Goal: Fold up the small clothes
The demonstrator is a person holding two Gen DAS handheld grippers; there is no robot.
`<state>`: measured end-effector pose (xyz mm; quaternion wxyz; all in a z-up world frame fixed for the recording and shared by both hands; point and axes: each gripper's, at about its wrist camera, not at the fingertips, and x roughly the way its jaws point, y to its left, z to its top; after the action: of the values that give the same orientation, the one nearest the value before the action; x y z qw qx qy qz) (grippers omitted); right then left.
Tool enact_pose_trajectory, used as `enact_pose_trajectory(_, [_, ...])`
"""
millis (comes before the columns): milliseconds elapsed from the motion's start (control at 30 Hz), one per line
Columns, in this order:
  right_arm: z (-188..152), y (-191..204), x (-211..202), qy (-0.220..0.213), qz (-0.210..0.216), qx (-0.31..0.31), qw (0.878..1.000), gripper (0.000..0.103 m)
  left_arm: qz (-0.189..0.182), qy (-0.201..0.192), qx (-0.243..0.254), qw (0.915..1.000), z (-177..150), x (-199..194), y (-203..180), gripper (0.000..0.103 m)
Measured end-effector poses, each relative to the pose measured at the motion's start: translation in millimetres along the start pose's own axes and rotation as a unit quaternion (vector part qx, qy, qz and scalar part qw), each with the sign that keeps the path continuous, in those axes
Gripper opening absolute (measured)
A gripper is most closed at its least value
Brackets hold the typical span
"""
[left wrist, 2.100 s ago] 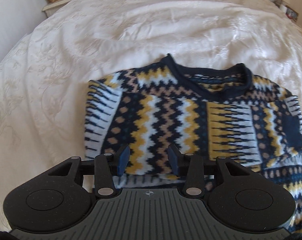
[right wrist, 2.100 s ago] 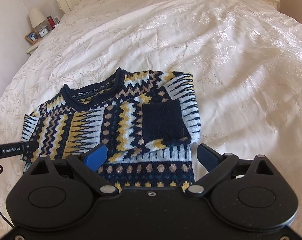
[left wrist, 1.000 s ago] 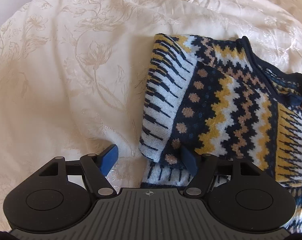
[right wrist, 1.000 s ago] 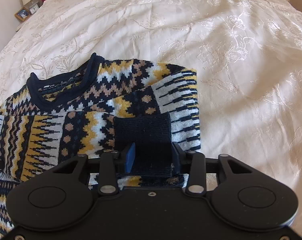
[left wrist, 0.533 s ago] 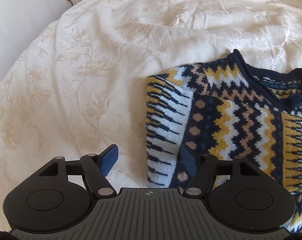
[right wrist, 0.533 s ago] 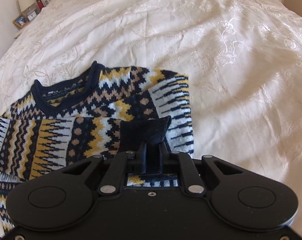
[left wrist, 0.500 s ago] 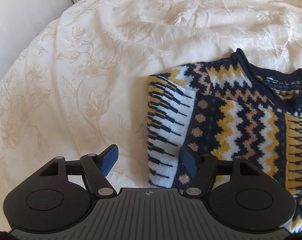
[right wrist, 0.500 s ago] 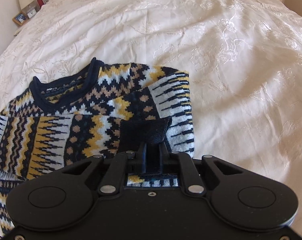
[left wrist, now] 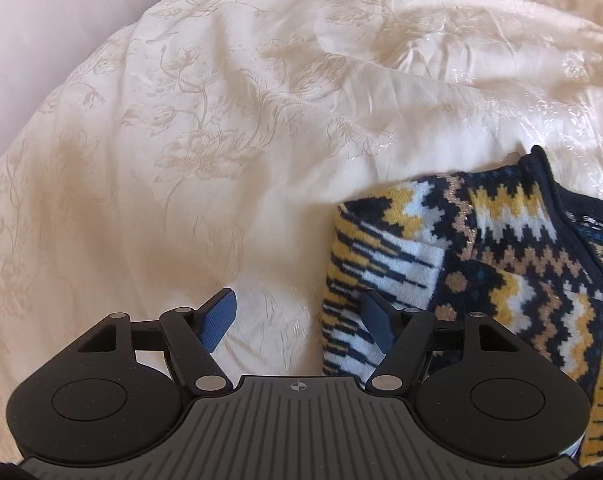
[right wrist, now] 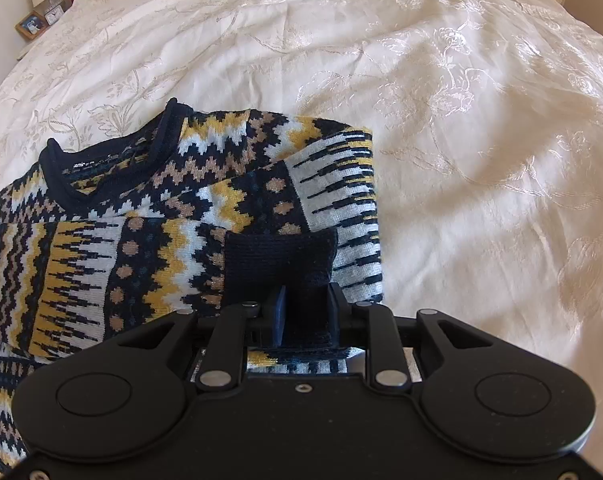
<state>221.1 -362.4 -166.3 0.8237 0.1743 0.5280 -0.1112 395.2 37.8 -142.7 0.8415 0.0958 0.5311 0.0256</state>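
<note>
A patterned sweater [right wrist: 189, 216] is laid on the cream floral bedspread [right wrist: 481, 128] of a bed, its neckline away from the person and both sides apparently already turned inward. In the right wrist view the right gripper [right wrist: 304, 312] is seen drawn narrow around the navy cuff [right wrist: 279, 258] of a sleeve that has been folded across the chest; the cuff is bunched between the two fingers, so it is judged to be held, though how firmly cannot be told. In the left wrist view the left gripper [left wrist: 299, 316] is spread wide and holds nothing: one blue pad hangs over bare bedspread, the other over the striped side edge of the sweater. The step in hand is judged to be the tidying of the sleeve before the body is folded. It would be done well if the cuff were carried low and flat, so that the layers beneath are not dragged, and set down square within the outline of the body rather than past its edge. The knit looks thick and soft, so a pinch on the cuff alone is likely to lift only the top layer; that suits this move. The left gripper would best be closed on the side edge, or pressed there, so the garment is kept from sliding on the slippery-looking cover.
</note>
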Motion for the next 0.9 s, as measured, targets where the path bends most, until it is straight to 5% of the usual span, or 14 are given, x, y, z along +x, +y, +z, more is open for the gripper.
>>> enact_pose_trajectory(133, [1.5, 0.1, -0.1, 0.0, -0.005, 0.004, 1.0, 0.039, -0.001, 0.009, -0.009, 0.9999, 18.0, 21.5, 0.6, 0.069])
enact_pose_trajectory(367, [-1.3, -5.4, -10.3, -0.012, -0.02, 0.027, 0.999, 0.064, -0.001, -0.002, -0.013, 0.9999, 13.6, 6.2, 5.3, 0.068])
enact_pose_trajectory(700, [-23.0, -2.9, -52.5, -0.047, -0.028, 0.033, 0.998, 0.088, -0.089, -0.014, -0.03, 0.9955, -49.7, -47.2, 34.7, 0.068])
enact_pose_trajectory(900, [-51.7, 6.7, -80.8, -0.056, -0.029, 0.019, 0.998, 0.096, -0.102, -0.011, -0.036, 0.9941, -95.2, -72.8, 53.1, 0.068])
